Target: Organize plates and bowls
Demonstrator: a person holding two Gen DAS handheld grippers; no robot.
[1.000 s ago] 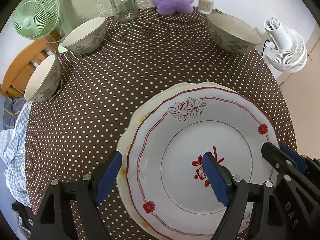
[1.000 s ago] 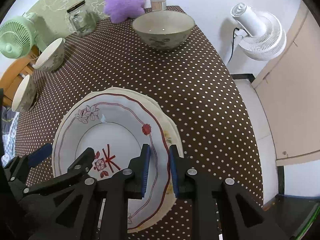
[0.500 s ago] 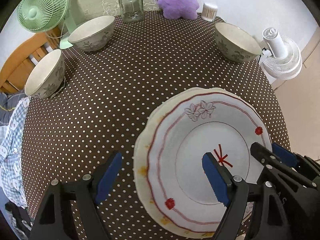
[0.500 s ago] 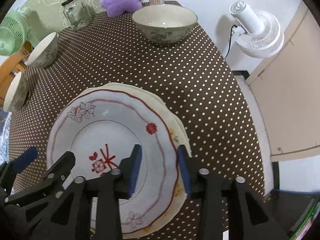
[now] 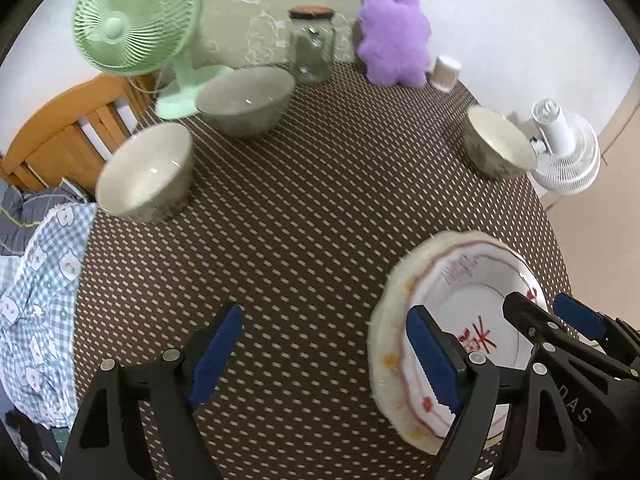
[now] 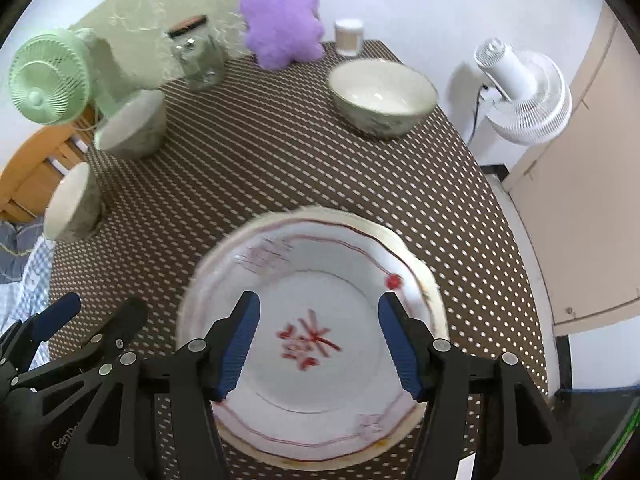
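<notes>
A white plate with red trim [image 6: 320, 280] lies stacked on a cream plate [image 6: 428, 280] on the brown dotted table; the stack also shows in the left wrist view [image 5: 480, 276]. My right gripper [image 6: 320, 344] is open, hovering over the plate, holding nothing. My left gripper [image 5: 328, 356] is open and empty over bare tablecloth left of the stack. Three patterned bowls stand apart: one at the left edge [image 5: 146, 172], one by the green fan [image 5: 246, 100], one at the right [image 5: 496, 148], the last also in the right wrist view [image 6: 382, 96].
A green fan [image 5: 132, 20], glass jar [image 5: 312, 50], purple plush toy [image 5: 394, 34] and small white cup [image 5: 446, 72] line the table's far side. A white fan [image 5: 568, 152] stands beyond the right edge. A wooden chair [image 5: 56, 144] and checked cloth [image 5: 36, 304] are left.
My right gripper has opened, letting go of the plate rim, and now sits over the plate. My left gripper has moved left, away from the stack. Both views have tilted up.
</notes>
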